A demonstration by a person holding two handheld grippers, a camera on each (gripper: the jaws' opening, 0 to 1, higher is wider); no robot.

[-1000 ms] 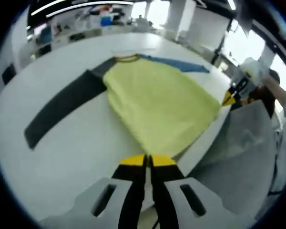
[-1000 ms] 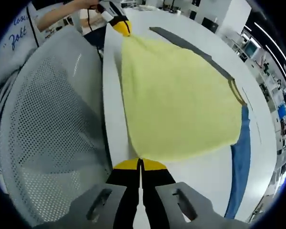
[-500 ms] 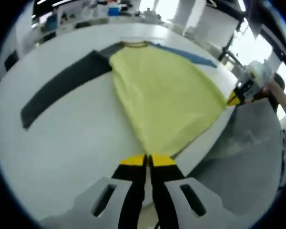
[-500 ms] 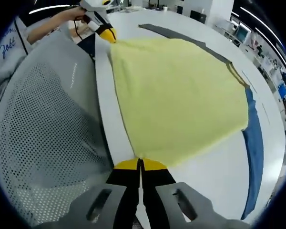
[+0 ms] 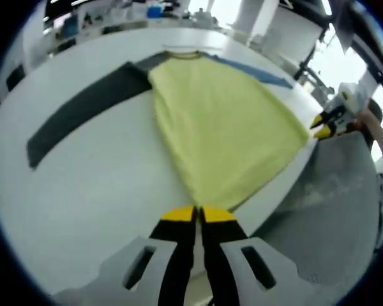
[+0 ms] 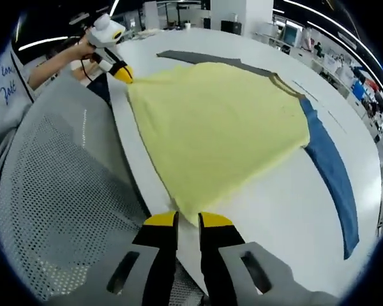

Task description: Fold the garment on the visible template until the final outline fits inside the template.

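A yellow shirt (image 5: 223, 127) (image 6: 210, 121) lies spread flat on the white table (image 5: 96, 185), with a dark grey sleeve (image 5: 83, 108) on one side and a blue sleeve (image 6: 329, 166) on the other. My left gripper (image 5: 198, 213) is shut on one hem corner at the table's near edge; in the right gripper view it (image 6: 123, 73) sits at the far hem corner, held by a hand. My right gripper (image 6: 187, 220) stands open with the other hem corner lying between its jaws. In the left gripper view the right gripper (image 5: 324, 121) is at the far hem corner.
A grey mesh surface (image 6: 57, 191) (image 5: 332, 210) lies just past the table's near edge, beside both grippers. A person's arm (image 6: 54, 54) reaches in behind it. Benches with clutter (image 5: 134, 13) stand beyond the far side of the table.
My right gripper's jaws have opened and let go of the hem corner. The left gripper stays shut on its corner. Both views have shifted a little.
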